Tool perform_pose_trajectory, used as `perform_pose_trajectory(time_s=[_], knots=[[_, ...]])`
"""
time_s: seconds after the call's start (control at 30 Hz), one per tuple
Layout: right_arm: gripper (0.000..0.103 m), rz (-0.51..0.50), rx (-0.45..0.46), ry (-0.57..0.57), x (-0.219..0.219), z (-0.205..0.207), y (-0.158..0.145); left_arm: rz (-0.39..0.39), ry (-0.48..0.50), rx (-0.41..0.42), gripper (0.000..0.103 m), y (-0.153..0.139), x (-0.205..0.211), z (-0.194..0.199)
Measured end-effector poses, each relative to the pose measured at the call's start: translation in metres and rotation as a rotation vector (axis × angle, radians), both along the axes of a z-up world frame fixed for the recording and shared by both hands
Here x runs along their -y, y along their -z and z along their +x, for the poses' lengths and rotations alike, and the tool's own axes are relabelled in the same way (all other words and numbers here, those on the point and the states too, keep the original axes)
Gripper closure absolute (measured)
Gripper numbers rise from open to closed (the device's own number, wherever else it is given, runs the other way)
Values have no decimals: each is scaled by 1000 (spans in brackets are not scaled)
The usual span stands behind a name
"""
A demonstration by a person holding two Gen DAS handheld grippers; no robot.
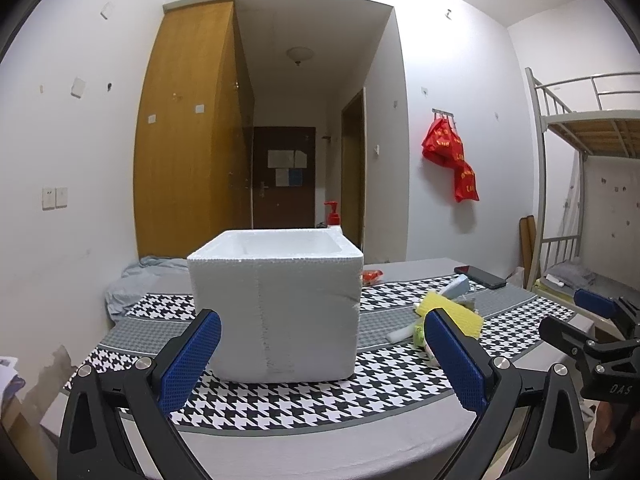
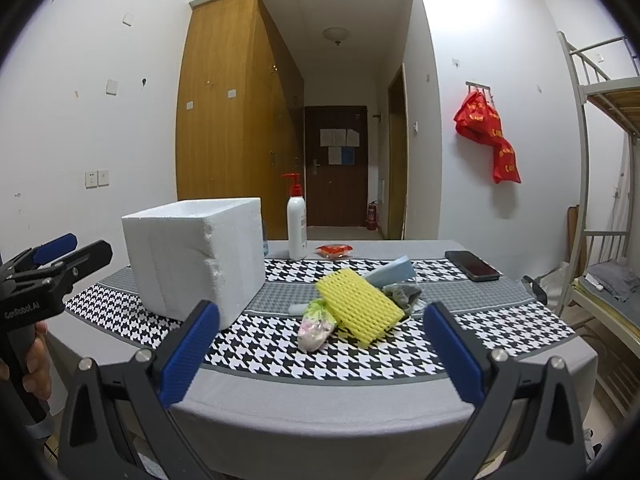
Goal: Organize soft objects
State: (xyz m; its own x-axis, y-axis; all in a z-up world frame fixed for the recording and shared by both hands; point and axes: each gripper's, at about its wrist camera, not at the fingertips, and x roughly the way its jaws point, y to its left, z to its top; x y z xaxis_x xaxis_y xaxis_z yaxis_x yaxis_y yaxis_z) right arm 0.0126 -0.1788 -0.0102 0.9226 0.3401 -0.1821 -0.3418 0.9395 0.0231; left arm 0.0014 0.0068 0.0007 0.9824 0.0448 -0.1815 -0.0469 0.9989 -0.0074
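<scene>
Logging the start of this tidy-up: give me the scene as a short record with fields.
container: white foam box, open top, on the houndstooth tablecloth
soft pile: yellow foam net, floral pouch, grey cloth, blue mask, right of the box
left gripper: open, empty
right gripper: open, empty
others: pump bottle, phone

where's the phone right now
The phone lies flat at the table's far right in the right wrist view, behind and right of the yellow sponge.
</scene>
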Motion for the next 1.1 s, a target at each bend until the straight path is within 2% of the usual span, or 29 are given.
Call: perform_pose_trajectory(time_s=[1.1], knots=[[0, -6, 10, -4, -3, 0, -2, 11, -6, -28, 1, 3, -1, 6]])
